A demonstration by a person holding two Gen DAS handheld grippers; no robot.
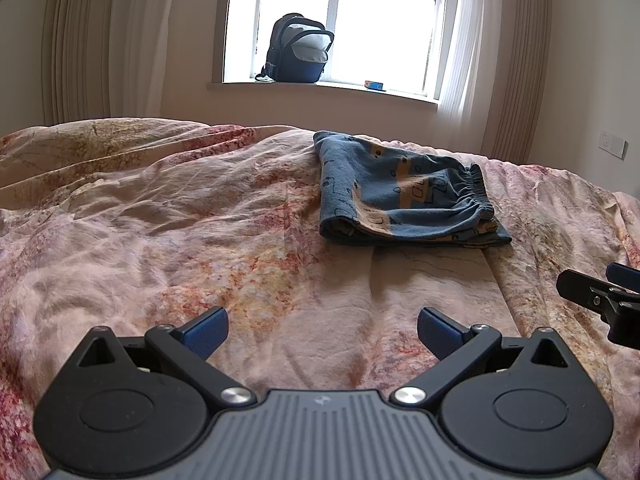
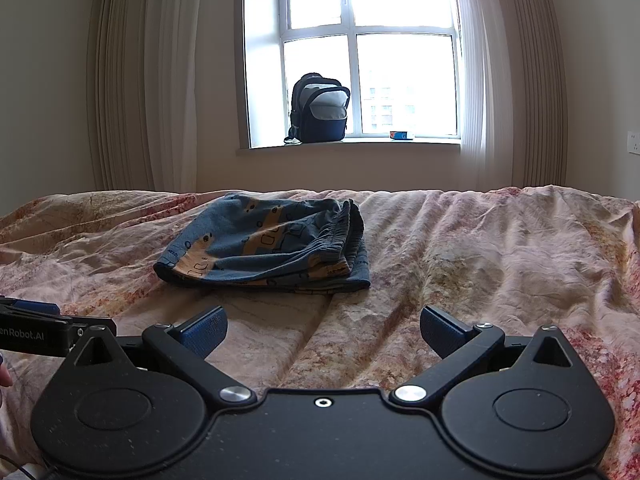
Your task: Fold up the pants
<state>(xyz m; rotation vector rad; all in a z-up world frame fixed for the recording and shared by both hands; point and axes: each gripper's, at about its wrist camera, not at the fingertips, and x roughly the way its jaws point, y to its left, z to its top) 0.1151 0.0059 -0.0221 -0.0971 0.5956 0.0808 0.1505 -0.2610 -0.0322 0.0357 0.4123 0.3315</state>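
Note:
Blue pants [image 1: 404, 196] with a tan pattern lie folded in a compact stack on the bed, waistband to the right. They also show in the right wrist view [image 2: 268, 246], ahead and left of centre. My left gripper [image 1: 322, 334] is open and empty, held above the bedcover nearer than the pants. My right gripper [image 2: 322, 334] is open and empty, also short of the pants. Part of the right gripper shows at the right edge of the left wrist view [image 1: 600, 300]. Part of the left gripper shows at the left edge of the right wrist view [image 2: 36, 328].
The bed has a wrinkled pink floral cover [image 1: 180, 240]. Behind it is a window sill with a dark backpack [image 2: 320, 110] and a small box [image 2: 401, 135]. Curtains [image 2: 140, 80] hang on both sides.

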